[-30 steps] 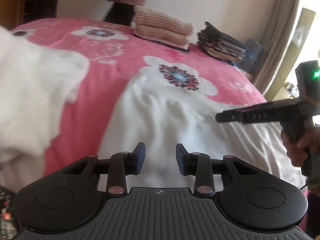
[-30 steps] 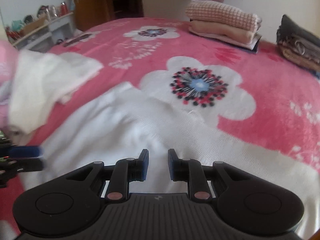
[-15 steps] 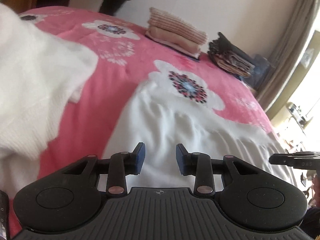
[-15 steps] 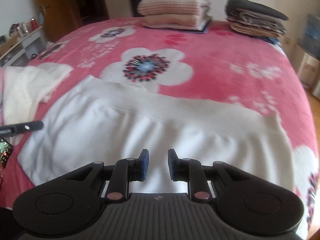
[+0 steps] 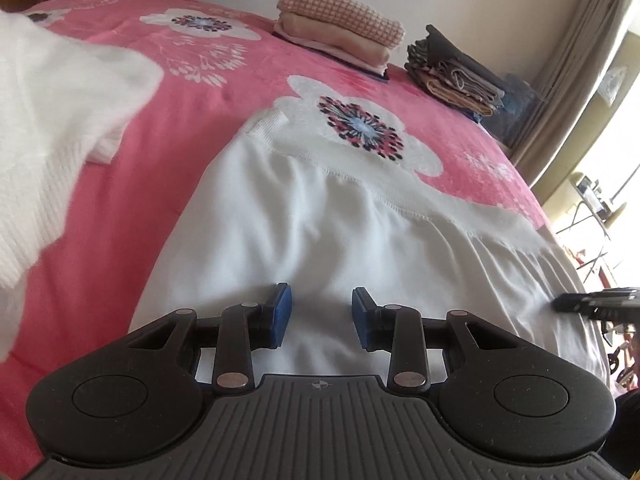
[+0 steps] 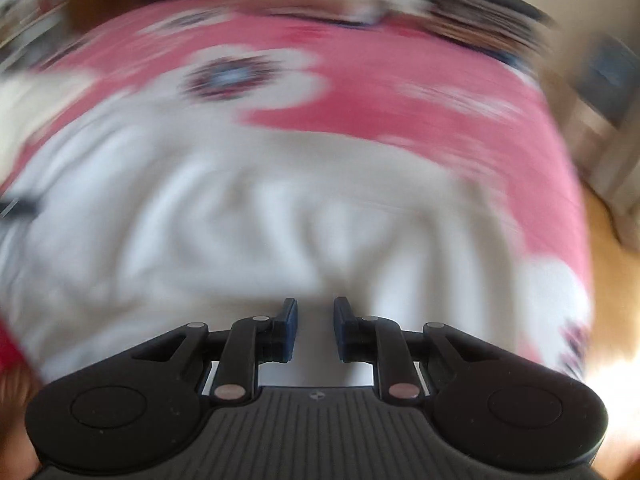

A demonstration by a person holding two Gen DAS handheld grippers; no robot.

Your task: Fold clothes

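white garment [image 5: 320,232] spread flat on bed [image 5: 200,120] ahead of both grippers, ready for folding; left gripper [image 5: 321,314] and right gripper [image 6: 315,330] parted, pinching nothing.

Pink floral bedspread [image 5: 248,92], beige curtain [image 5: 576,60] beside window.

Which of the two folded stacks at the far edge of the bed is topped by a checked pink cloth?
The left stack: pink and peach pieces with the checked cloth on top. The right stack is dark grey and brown fabrics, nearer the curtain.
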